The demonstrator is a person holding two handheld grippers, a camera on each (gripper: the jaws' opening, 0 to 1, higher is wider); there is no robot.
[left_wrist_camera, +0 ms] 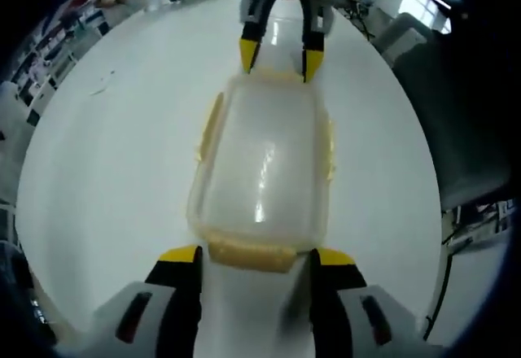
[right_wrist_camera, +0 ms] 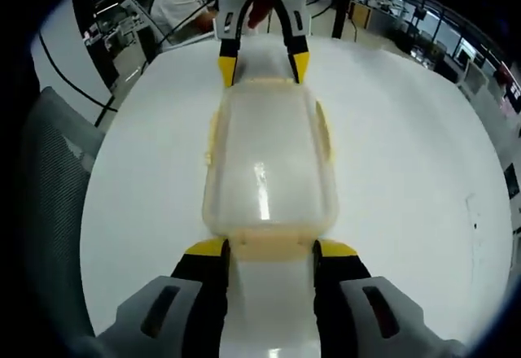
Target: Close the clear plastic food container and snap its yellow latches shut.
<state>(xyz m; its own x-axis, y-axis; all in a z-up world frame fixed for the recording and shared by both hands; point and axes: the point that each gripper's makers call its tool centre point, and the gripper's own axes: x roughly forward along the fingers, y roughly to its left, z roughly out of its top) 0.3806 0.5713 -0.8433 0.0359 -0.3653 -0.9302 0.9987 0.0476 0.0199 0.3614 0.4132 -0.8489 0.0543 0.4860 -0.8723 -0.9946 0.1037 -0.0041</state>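
Left gripper view: lidded clear container (left_wrist_camera: pixel 264 175) lies on white tabletop (left_wrist_camera: pixel 122 154) between the two facing tools, left hand-held gripper (left_wrist_camera: pixel 259 255) and right hand-held gripper (left_wrist_camera: pixel 278 58) each spread wide, straddling an end latch (left_wrist_camera: pixel 251 255).

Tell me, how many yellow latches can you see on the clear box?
4: one latch at the end by the right gripper, one at the end by the left gripper, one on each long side.

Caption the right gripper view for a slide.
Two open grippers flank the end latches of a lidded clear container on a white table.
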